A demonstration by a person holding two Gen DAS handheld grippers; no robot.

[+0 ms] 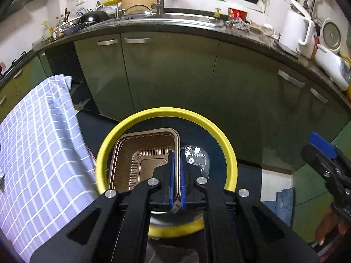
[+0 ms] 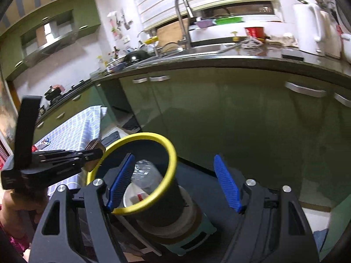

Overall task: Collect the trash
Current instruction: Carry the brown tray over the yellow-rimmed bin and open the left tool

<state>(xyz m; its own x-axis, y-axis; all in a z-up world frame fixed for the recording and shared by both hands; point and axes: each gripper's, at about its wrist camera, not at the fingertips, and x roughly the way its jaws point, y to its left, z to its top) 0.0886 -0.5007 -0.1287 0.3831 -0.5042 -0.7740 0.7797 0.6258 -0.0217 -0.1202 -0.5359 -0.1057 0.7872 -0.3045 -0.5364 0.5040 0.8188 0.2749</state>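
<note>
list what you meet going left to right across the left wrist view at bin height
checked cloth → yellow bin rim → brown tray → clear plastic bottle → right gripper

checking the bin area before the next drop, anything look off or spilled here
Nothing spilled. The brown tray, clamped at its rim by the left gripper, hangs tilted over the yellow-rimmed bin, where a clear bottle already lies.
</note>
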